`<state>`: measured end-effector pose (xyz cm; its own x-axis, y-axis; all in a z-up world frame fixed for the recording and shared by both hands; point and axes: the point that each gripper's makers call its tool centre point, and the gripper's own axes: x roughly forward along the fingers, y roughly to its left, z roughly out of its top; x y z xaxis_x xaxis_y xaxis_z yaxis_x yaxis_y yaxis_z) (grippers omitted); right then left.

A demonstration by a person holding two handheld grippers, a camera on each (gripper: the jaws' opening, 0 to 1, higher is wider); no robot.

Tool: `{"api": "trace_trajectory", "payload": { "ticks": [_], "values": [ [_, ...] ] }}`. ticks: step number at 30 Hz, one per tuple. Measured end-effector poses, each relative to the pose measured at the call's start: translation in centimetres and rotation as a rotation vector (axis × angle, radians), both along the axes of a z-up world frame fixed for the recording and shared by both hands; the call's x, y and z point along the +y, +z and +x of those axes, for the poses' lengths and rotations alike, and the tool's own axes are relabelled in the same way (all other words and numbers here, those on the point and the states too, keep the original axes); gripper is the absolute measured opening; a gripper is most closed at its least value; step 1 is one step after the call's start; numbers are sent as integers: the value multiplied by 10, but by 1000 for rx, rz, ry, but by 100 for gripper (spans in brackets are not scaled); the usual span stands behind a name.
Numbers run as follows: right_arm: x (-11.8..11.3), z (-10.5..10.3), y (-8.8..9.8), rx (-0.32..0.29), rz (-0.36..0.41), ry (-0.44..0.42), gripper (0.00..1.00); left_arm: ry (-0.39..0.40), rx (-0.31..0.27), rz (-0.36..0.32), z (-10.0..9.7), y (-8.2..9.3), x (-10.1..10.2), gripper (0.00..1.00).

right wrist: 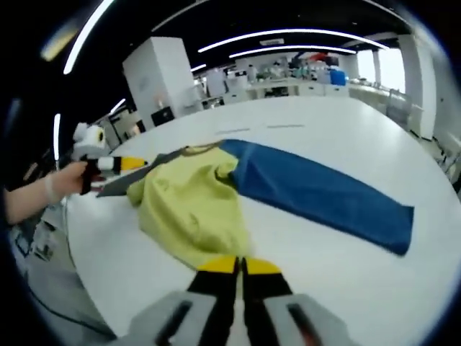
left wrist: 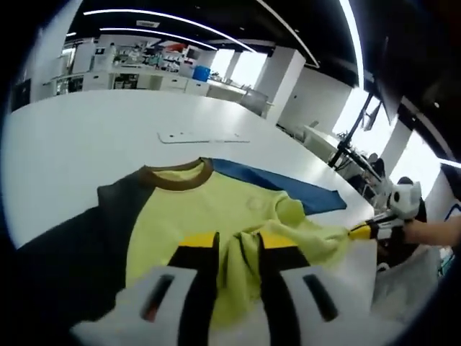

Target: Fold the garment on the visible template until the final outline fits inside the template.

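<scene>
A shirt with a yellow-green body [left wrist: 216, 209], brown collar [left wrist: 176, 176], dark sleeve [left wrist: 79, 245] and blue sleeve [left wrist: 281, 184] lies on the white table [left wrist: 86, 137]. My left gripper [left wrist: 238, 249] is shut on a raised fold of the yellow fabric at the near hem. At the right, my right gripper [left wrist: 364, 231] pinches the hem's other end. In the right gripper view, my right gripper [right wrist: 239, 268] is shut on the bunched yellow body [right wrist: 191, 205]. The blue sleeve [right wrist: 324, 194] stretches flat to the right. The left gripper [right wrist: 119, 164] holds the far side, by the dark sleeve.
A thin pale sheet or outline [left wrist: 202, 137] lies flat on the table beyond the collar. A person's hand [right wrist: 54, 189] holds the left gripper at the table's edge. Desks, pillars and shelves [left wrist: 144, 65] stand far behind the round table.
</scene>
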<state>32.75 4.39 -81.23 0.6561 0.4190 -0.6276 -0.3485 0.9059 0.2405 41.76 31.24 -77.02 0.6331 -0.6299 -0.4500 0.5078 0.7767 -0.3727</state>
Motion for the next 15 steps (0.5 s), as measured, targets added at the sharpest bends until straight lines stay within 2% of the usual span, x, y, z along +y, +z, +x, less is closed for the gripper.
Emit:
{"api": "trace_trajectory", "payload": {
  "ticks": [4, 6, 8, 10, 11, 15],
  "values": [
    [-8, 8, 2, -7, 11, -22, 0, -6, -10, 0, -20, 4, 12, 17],
    [-11, 11, 4, -12, 16, -30, 0, -16, -5, -3, -38, 5, 7, 16],
    [-11, 13, 9, -18, 22, -35, 0, -28, 7, -6, -47, 3, 5, 17],
    [-13, 16, 11, -23, 28, -41, 0, -54, 27, -8, -61, -4, -2, 17],
    [-15, 18, 12, -26, 29, -43, 0, -72, 42, 13, -69, -12, -5, 16],
    [-17, 21, 15, -28, 32, -49, 0, -90, 68, 80, -78, -36, -15, 18]
  ]
}}
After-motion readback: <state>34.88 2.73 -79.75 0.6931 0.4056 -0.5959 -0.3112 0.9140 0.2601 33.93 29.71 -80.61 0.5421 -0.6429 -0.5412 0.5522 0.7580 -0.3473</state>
